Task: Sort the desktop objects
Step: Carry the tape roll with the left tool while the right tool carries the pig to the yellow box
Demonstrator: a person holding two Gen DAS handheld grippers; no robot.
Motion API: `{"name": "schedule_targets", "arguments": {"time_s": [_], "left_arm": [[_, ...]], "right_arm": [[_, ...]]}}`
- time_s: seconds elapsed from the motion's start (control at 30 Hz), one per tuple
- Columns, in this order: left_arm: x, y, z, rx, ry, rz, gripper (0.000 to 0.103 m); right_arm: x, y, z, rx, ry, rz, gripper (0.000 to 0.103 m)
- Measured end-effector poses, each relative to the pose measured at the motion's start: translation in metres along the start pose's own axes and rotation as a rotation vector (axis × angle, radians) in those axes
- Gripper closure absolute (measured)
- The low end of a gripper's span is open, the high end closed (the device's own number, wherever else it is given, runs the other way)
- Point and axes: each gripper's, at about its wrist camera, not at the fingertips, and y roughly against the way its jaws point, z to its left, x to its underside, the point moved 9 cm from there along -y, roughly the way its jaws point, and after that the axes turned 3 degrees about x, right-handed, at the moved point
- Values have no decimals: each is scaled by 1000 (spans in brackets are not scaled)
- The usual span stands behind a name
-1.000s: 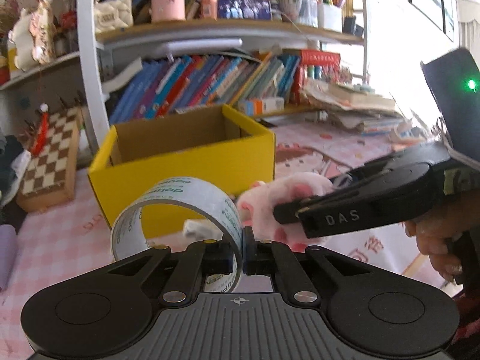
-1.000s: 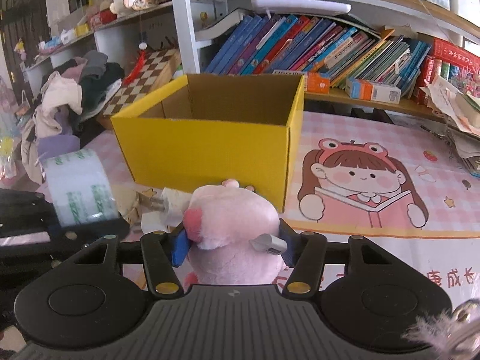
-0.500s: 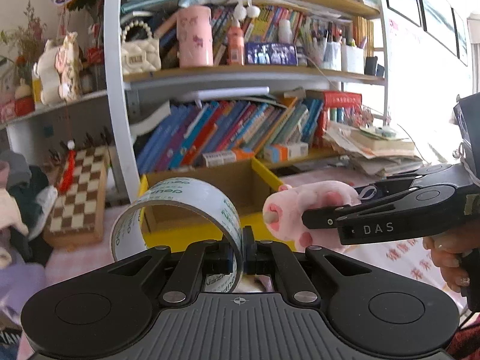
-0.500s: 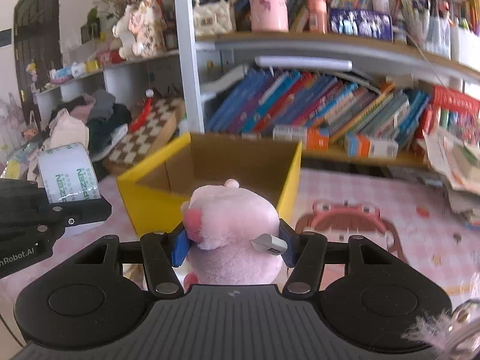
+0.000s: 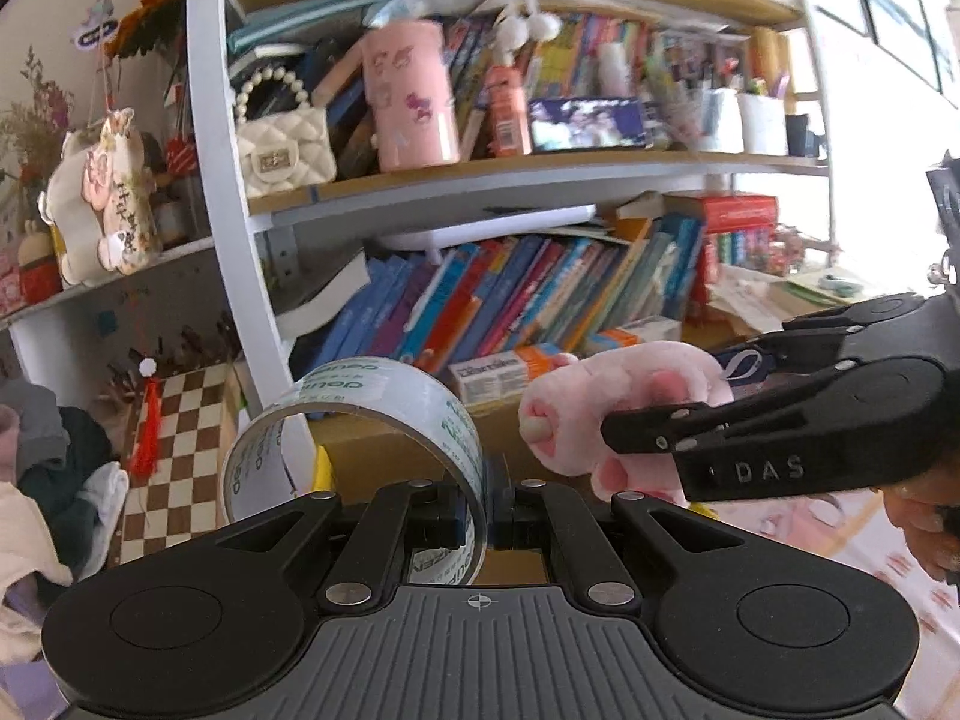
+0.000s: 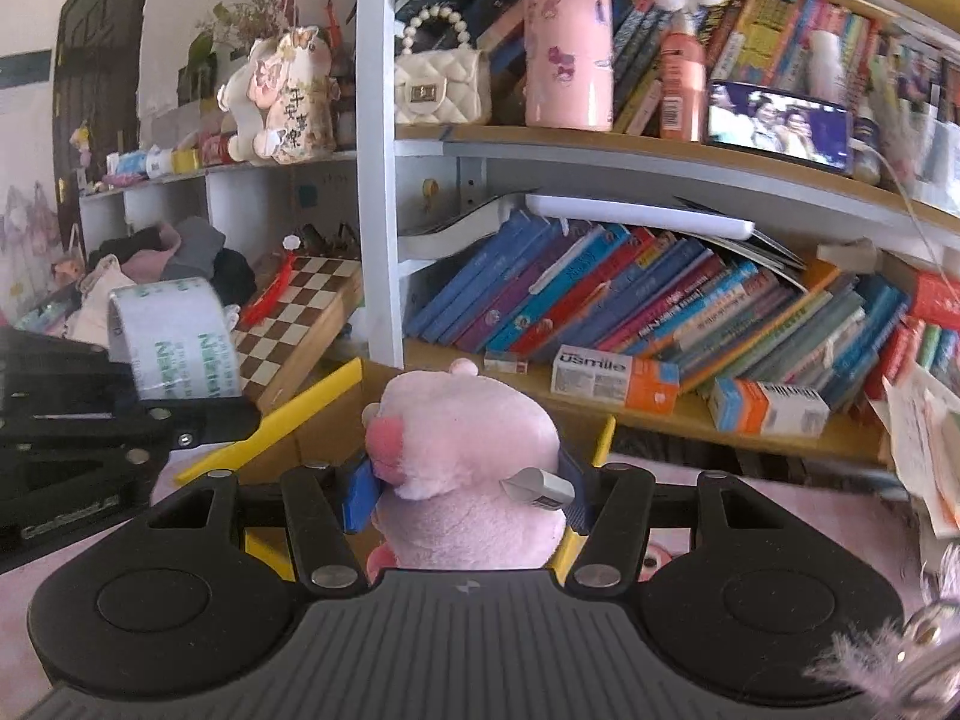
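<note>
Left gripper (image 5: 480,507): fingers pinched on the wall of the tape roll (image 5: 354,444), one finger inside the ring, one outside. Roll stands on edge, low centre-left of the left view, open side facing the camera. In the right view the same roll (image 6: 174,339) sits at the left edge, above the left gripper's black body (image 6: 90,420).

Right gripper (image 6: 468,492): blue pads (image 6: 360,495) clamped on both sides of the pink plush (image 6: 462,456), which fills the lower centre of that view. In the left view the plush (image 5: 624,408) is at mid-right, sticking out of the right gripper (image 5: 606,429), whose side reads "DAS". Part of a hand (image 5: 924,516) shows at the right edge, under that gripper.

Yellow box (image 6: 300,420): only the rim and cardboard inside show, just behind and below the plush in the right view. In the left view only a yellow corner (image 5: 324,468) and brown inner wall show behind the roll. Can't tell from either view whether the roll or plush is directly over the opening.

Background: bookshelf (image 6: 600,144) with slanted books (image 6: 630,312) across the middle of the frame, chessboard (image 5: 180,444) leaning at left, pink canister (image 5: 411,96) and white quilted bag (image 5: 285,147) on the upper shelf. Pink patterned desk mat (image 5: 852,522) at lower right of the left view.
</note>
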Motion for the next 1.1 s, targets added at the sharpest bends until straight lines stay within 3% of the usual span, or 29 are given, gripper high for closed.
{"name": "schedule_targets", "arguments": {"time_s": [0.43,0.73,1.1], "left_arm": [[22,-71,17,-56,-30,167,98],[34,-105,14,-50,-83,273,98],[48,-125,11,-62,-107,339,96]], "right_arm": [[9,-88,0,-31,111,92,47],[18,-111,-3,-50,152,123,47],[30,-132,-12,-71,153,168,47]]}}
